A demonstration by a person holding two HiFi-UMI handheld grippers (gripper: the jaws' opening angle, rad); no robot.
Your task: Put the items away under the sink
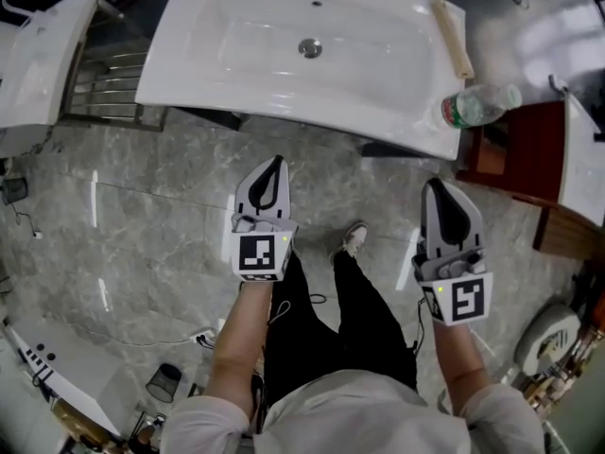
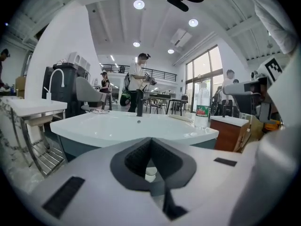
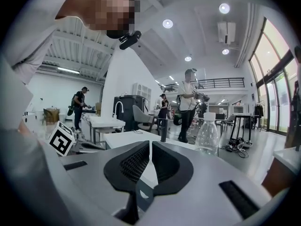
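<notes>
The left gripper (image 1: 272, 172) and right gripper (image 1: 442, 193) are both clenched on nothing and held short of the sink (image 1: 213, 83), apparently poised to begin. The bottle (image 1: 477, 104) stands upright on the sink's front right corner, nearest the right gripper.

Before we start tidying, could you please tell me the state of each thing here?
Left tool: shut, empty.
Right tool: shut, empty.
Bottle: upright, capped, on the rim of the sink.
Wooden stick: lying flat on that rim.
</notes>
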